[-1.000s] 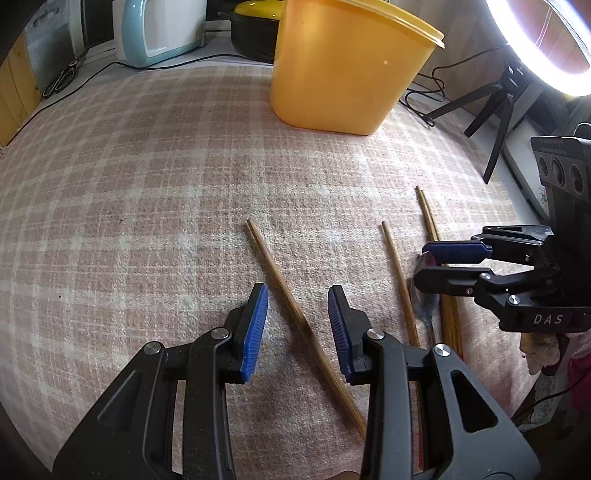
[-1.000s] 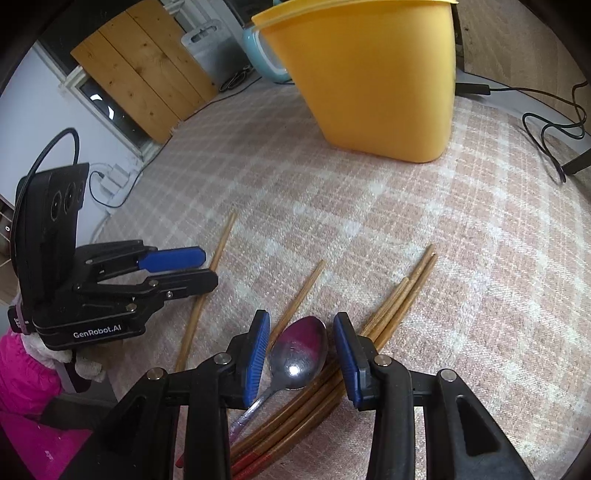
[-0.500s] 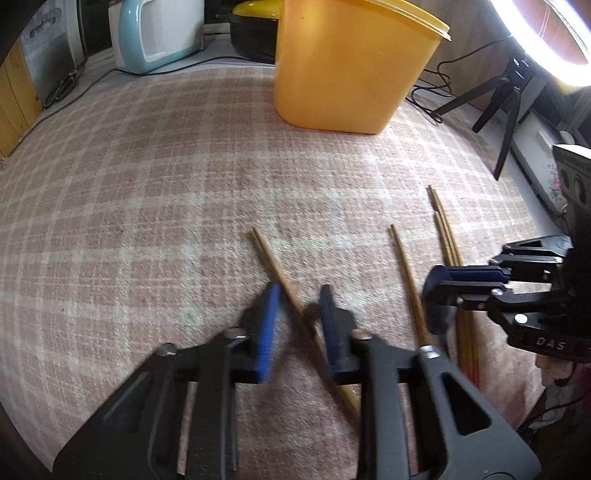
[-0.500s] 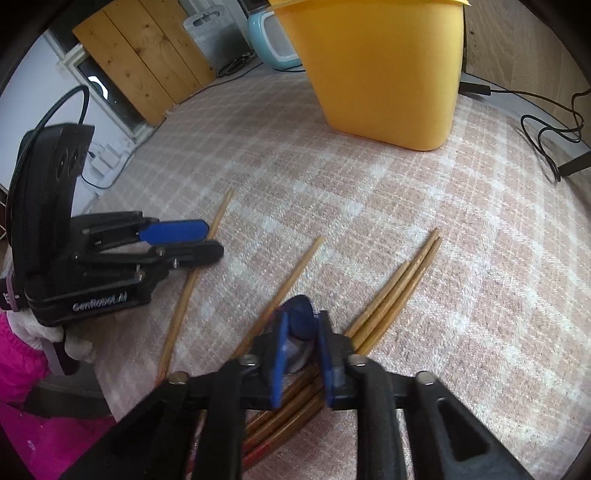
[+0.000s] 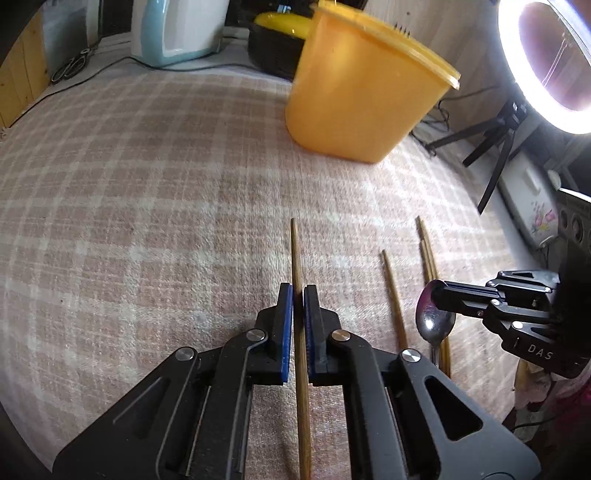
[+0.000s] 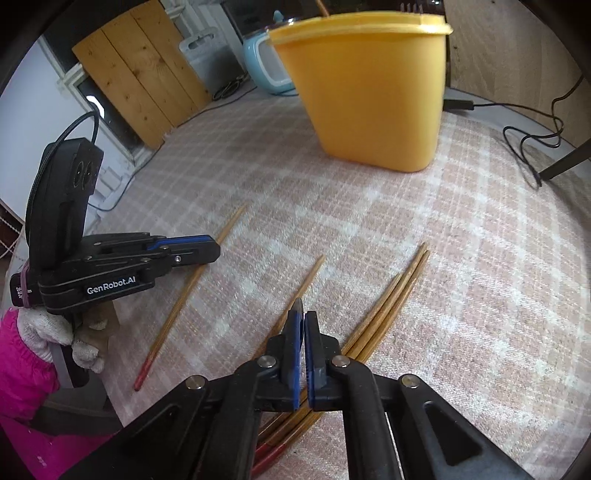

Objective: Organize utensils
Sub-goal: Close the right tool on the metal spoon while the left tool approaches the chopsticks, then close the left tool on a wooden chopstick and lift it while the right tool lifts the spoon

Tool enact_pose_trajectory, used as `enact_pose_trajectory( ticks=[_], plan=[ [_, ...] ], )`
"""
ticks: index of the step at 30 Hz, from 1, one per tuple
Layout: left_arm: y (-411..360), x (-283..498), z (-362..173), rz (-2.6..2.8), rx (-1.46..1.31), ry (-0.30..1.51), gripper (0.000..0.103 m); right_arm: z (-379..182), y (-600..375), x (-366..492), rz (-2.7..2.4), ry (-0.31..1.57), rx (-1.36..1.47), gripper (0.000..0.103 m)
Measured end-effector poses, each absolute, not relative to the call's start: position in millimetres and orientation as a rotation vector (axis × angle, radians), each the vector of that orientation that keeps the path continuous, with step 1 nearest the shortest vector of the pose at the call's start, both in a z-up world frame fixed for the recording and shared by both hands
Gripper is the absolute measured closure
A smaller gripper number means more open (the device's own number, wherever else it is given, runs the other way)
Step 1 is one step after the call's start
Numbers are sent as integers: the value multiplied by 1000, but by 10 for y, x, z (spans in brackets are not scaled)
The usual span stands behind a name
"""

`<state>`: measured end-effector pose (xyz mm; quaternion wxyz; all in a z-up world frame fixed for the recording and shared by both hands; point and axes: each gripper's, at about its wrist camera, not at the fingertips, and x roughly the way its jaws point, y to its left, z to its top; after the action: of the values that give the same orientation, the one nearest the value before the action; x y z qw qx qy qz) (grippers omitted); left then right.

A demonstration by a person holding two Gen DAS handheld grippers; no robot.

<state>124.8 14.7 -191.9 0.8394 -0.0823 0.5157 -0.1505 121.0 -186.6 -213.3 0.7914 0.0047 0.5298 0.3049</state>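
Note:
My left gripper (image 5: pixel 298 291) is shut on a wooden chopstick (image 5: pixel 295 251) that points ahead between its blue pads, low over the checked cloth. My right gripper (image 6: pixel 303 317) is shut on a metal spoon (image 5: pixel 434 317), held edge-on, its bowl tip (image 6: pixel 297 305) showing above the pads. A single chopstick (image 5: pixel 393 291) (image 6: pixel 308 275) and a bundle of several chopsticks (image 6: pixel 391 302) lie on the cloth. A tall yellow container (image 5: pixel 364 96) (image 6: pixel 373 88) stands at the far side. The left gripper also shows in the right wrist view (image 6: pixel 207 249).
A ring light on a tripod (image 5: pixel 495 136) stands at the right with cables (image 6: pixel 532 136). A light blue appliance (image 5: pixel 181 29) and a black pot with yellow lid (image 5: pixel 277 40) sit behind the container. A wooden board (image 6: pixel 140 74) leans at the back left.
Both grippers have closed: the left on the chopstick, the right on the spoon. Both have lifted their items slightly, and the chopstick now points straight ahead.

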Motion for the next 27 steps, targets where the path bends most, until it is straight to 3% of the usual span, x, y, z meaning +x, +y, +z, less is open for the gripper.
enact_pose_trajectory(
  ticks=[27],
  plan=[
    [336,1262,-906,-359,-230,828,100,-1216,-2316,1142,486,870,62,103]
  ],
)
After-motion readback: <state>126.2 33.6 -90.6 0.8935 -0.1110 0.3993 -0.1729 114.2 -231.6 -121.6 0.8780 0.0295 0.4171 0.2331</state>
